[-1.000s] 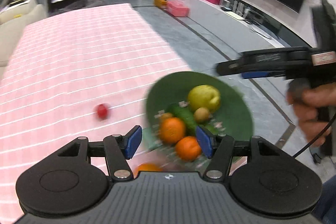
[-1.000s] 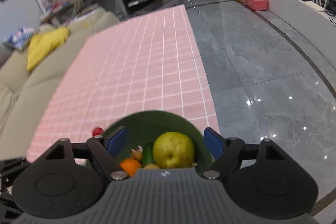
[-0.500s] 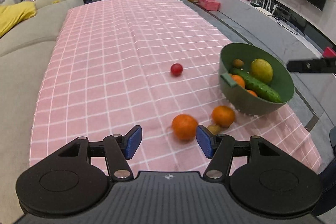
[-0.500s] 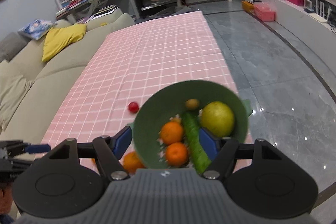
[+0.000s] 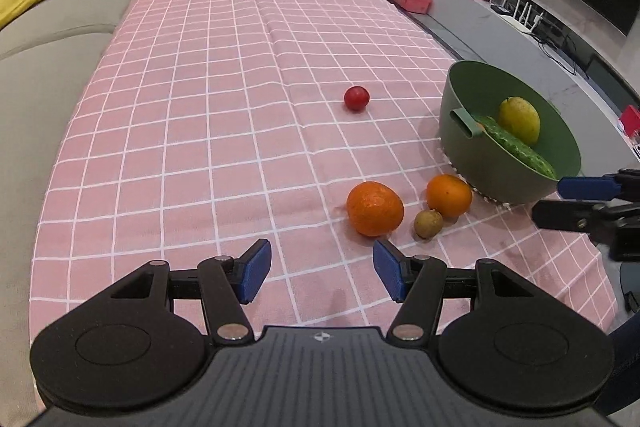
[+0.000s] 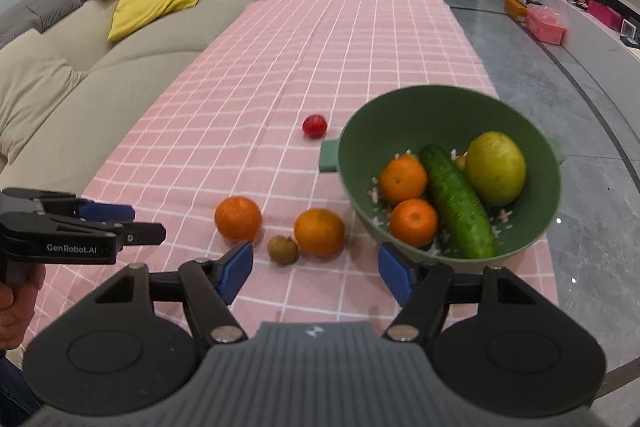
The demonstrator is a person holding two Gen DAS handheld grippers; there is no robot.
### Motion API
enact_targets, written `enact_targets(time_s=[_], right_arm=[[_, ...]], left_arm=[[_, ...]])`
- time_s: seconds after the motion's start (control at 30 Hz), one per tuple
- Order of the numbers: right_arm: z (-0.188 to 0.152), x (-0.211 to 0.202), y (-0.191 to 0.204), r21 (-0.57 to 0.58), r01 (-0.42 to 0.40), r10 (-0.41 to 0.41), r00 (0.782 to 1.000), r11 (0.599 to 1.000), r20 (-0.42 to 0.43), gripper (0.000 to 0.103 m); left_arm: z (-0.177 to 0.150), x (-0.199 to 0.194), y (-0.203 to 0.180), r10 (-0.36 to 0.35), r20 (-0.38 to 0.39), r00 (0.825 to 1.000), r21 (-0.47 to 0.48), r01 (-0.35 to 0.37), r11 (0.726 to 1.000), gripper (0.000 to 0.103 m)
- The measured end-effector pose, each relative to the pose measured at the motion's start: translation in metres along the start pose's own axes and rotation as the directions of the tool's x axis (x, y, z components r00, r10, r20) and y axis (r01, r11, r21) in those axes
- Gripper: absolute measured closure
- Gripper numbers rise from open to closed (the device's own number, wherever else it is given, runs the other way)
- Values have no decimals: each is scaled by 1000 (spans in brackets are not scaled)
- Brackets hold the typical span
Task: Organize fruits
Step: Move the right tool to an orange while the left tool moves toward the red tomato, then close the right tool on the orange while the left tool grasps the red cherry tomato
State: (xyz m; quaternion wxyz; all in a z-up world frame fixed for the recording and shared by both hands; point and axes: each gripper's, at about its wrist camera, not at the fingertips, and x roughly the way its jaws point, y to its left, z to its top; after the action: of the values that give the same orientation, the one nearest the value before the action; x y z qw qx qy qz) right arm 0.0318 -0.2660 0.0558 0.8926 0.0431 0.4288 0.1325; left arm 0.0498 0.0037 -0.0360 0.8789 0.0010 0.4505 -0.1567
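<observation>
Left gripper [image 5: 322, 275] hovered with fingers spread and empty above the pink checked cloth [image 5: 200, 107]; two oranges [image 5: 375, 203] and a small brown fruit [image 5: 428, 223] lay just beyond it, beside the green bowl [image 5: 472, 155].

Right gripper [image 6: 316, 273] was likewise spread and empty. The bowl [image 6: 440, 111] held two oranges, a cucumber [image 6: 456, 201] and a yellow-green fruit [image 6: 496, 173]; a red fruit [image 6: 314, 125] lay apart.

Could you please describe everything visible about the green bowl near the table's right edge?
The round, matte green plastic-looking bowl has a small tab handle on each side. It sits tilted on the pink checked tablecloth, opening towards the right-wrist camera, holding two oranges, a cucumber, a yellow-green fruit and pale scraps. Neither gripper touches it.
</observation>
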Motion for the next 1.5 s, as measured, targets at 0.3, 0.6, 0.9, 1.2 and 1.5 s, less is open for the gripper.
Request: enact_targets(time_s=[0.3, 0.6, 0.9, 1.2, 1.5], right_arm=[[-9, 35, 12, 82, 35, -30, 997, 996, -67, 41], [-2, 58, 3, 258, 77, -65, 996, 963, -58, 40], [4, 87, -1, 358, 123, -99, 992, 925, -83, 40], [5, 98, -3, 368, 106, -73, 992, 924, -102, 62], [4, 94, -18, 380, 70, -23, 992, 922, -127, 62]], left_arm=[[-1, 11, 1, 1, -12, 1000, 15, -1, 1000, 34], [20, 12, -1, 0, 15, 1000, 63, -1, 998, 34], [22, 21, 7, -2, 2, 1000, 42, 2, 999, 34], [44, 37, 8, -26, 9, 1000, 72, 25, 997, 34], [106, 98, -13, -30, 10, 1000, 149, 28, 988, 35]])
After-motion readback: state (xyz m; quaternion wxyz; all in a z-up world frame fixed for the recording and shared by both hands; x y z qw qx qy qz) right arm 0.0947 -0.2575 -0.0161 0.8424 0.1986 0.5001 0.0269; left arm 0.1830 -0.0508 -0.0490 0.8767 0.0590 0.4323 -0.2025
